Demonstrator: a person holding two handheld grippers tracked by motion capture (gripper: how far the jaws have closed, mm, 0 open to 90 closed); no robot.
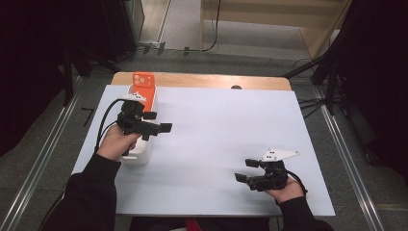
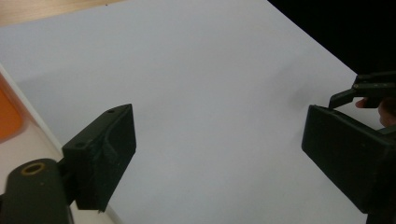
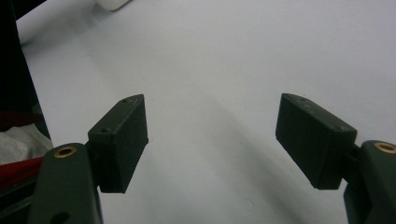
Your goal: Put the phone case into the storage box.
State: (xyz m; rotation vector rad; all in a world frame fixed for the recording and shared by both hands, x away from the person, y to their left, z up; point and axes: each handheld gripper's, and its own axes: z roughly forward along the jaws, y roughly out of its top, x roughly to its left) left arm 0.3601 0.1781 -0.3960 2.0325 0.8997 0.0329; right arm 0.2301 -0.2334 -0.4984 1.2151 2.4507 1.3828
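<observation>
Right gripper (image 1: 247,170) jaws apart, orange phone case (image 1: 144,90) upright in white holder (image 1: 139,153)

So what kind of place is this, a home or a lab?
Probably a lab or recording studio: a table covered in a plain white sheet, black curtains on both sides, and metal rails along the floor.

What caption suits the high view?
Two open grippers over a white table; orange phone case in a bin.

The left hand (image 1: 118,141) hid part of the white box (image 1: 142,153); the orange phone case (image 2: 8,115) was cut off at nine o'clock.
</observation>
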